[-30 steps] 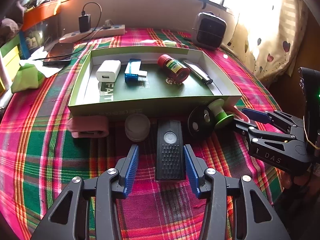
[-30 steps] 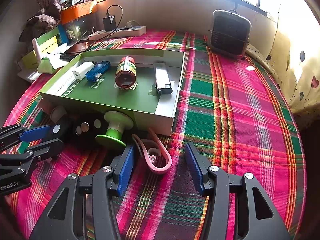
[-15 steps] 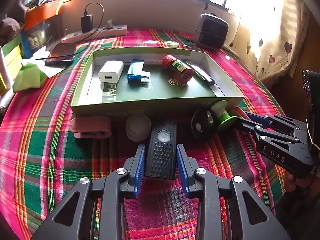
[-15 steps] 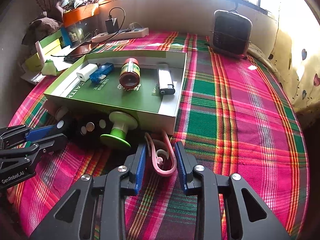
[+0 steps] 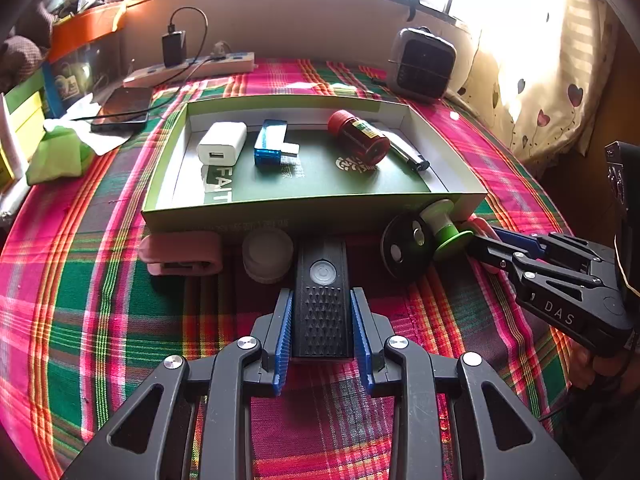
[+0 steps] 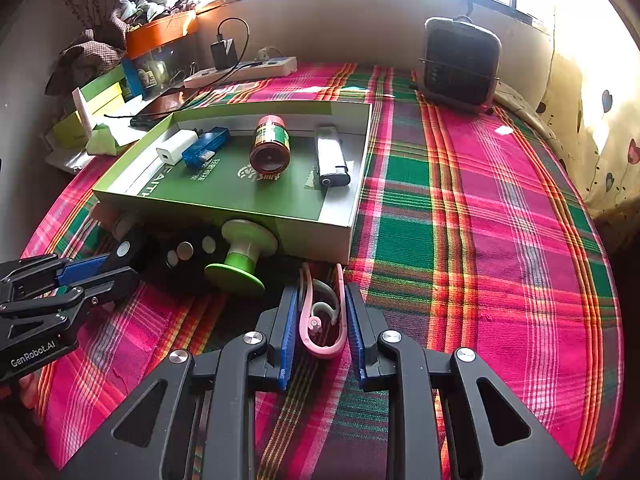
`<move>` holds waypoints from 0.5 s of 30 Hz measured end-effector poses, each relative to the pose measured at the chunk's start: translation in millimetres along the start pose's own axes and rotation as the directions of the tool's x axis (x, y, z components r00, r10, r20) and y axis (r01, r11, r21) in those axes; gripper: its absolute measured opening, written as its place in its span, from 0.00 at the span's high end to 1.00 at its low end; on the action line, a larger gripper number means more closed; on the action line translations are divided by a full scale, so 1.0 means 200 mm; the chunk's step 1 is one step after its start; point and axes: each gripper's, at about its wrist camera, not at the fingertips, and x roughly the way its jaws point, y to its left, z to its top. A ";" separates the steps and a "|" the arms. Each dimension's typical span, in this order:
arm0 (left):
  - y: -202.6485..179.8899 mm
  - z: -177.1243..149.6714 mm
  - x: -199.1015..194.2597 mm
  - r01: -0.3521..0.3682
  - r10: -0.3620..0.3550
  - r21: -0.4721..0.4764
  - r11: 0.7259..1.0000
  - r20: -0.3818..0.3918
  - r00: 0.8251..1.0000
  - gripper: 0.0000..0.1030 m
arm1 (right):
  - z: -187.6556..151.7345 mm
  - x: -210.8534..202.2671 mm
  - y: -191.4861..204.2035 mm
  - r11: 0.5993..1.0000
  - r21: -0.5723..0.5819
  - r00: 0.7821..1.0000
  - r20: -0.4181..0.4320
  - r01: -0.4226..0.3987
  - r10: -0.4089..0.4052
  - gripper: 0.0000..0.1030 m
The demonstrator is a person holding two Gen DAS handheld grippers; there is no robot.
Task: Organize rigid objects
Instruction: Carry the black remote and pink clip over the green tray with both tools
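Left gripper (image 5: 322, 322): its jaws are closing, the blue pads on both long sides of the black ridged device (image 5: 322, 300), which lies flat on the cloth.
Right gripper (image 6: 322, 320): clamped narrow on the pink clip (image 6: 322, 322), one blue pad against each of its arms.
Black ridged device: just in front of the tray's near wall, its round grey button end pointing toward the tray.
Pink clip: on the cloth near the tray's front right corner, its open end toward the tray.
Tray (image 5: 280, 208): a shallow green and white box lid on the plaid cloth (image 6: 480, 240).
In the tray: a white charger block (image 5: 222, 147) at the left, a blue USB device (image 5: 272, 148) next to it, a red bottle (image 5: 358, 142) lying on its side, and a lighter (image 6: 330, 157) at the right.
Outside the tray, along its near wall: a pink case (image 5: 182, 252), a translucent round lid (image 5: 267, 254), a black disc with two silver buttons (image 5: 404, 246) and a green and white spool (image 5: 444, 228) lying tilted.
Back of the table: a power strip (image 5: 192, 70) with a black plug, a dark phone (image 5: 124, 110) and a small grey heater (image 6: 462, 64).
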 end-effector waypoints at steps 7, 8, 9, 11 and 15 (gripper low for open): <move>0.00 0.00 0.00 0.005 -0.005 0.001 1.000 -0.001 1.000 0.74 | 0.00 -0.01 -0.01 1.000 0.011 1.000 0.006 0.001 -0.001 0.77; -0.01 0.00 -0.01 0.006 -0.006 0.001 1.000 -0.001 1.000 0.74 | -0.01 -0.02 -0.01 1.000 0.015 1.000 0.010 0.003 -0.003 0.77; -0.01 0.00 -0.01 0.007 -0.007 0.002 1.000 0.000 1.000 0.74 | -0.01 -0.02 -0.01 1.000 0.019 1.000 0.013 0.003 -0.003 0.77; -0.01 -0.01 -0.01 0.013 -0.013 0.002 1.000 0.000 1.000 0.74 | -0.01 -0.03 -0.02 1.000 0.025 1.000 0.014 0.002 -0.002 0.77; -0.02 -0.02 -0.03 0.019 -0.019 0.006 1.000 0.002 1.000 0.74 | -0.02 -0.05 -0.03 0.999 0.038 1.000 0.019 0.002 -0.002 0.77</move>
